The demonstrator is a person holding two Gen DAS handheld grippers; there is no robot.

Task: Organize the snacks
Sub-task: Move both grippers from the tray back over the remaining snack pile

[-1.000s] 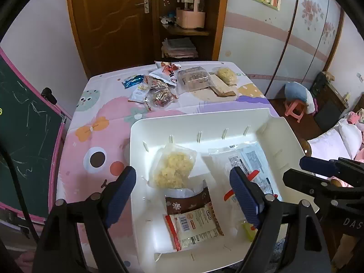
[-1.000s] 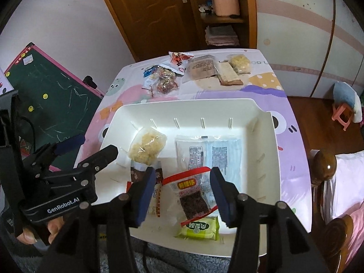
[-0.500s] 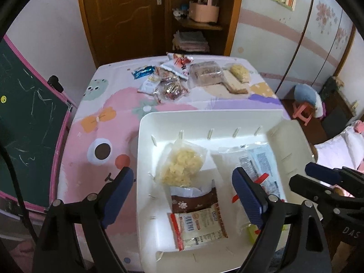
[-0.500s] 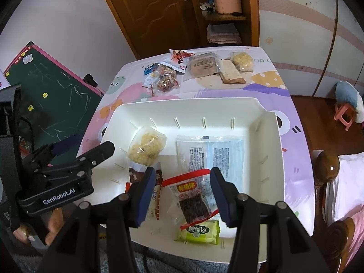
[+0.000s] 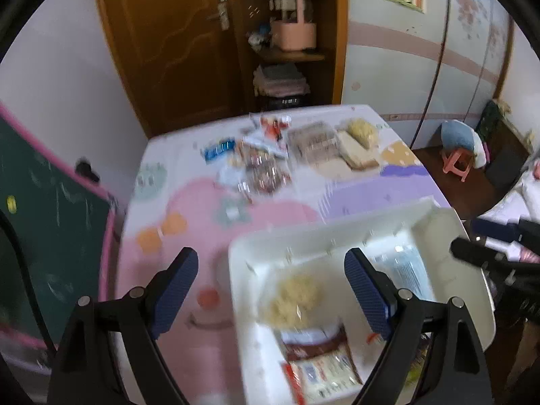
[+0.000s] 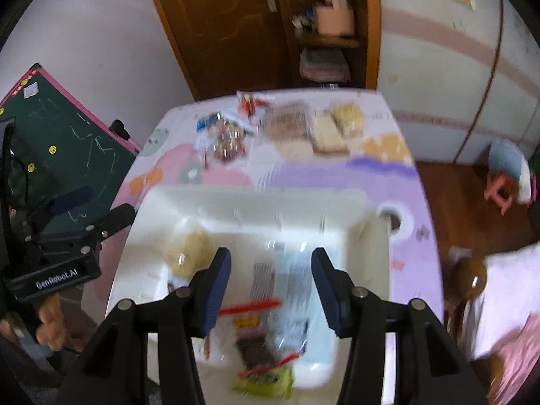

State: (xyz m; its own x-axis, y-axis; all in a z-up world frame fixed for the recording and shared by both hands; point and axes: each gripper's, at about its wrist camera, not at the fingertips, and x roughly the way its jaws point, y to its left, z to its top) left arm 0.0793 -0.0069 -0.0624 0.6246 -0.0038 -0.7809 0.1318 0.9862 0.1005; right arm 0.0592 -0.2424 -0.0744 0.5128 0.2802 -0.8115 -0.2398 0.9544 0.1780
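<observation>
A white tray lies on the near part of the table and holds several snack packets: a bag of yellow puffs, a pale blue packet, a brown and white packet, a red-edged dark packet and a green packet. More snack packets lie in a loose group at the far end of the table. My left gripper is open and empty above the tray's left rim. My right gripper is open and empty above the tray. Both views are blurred.
The table has a pink and purple cartoon cloth. A green chalkboard stands to the left. A wooden door and shelf are behind. A pink stool stands on the right floor.
Both grippers have tilted up and moved forward towards the far end of the table. The tray now sits lower in both views. Both stay open and empty.
</observation>
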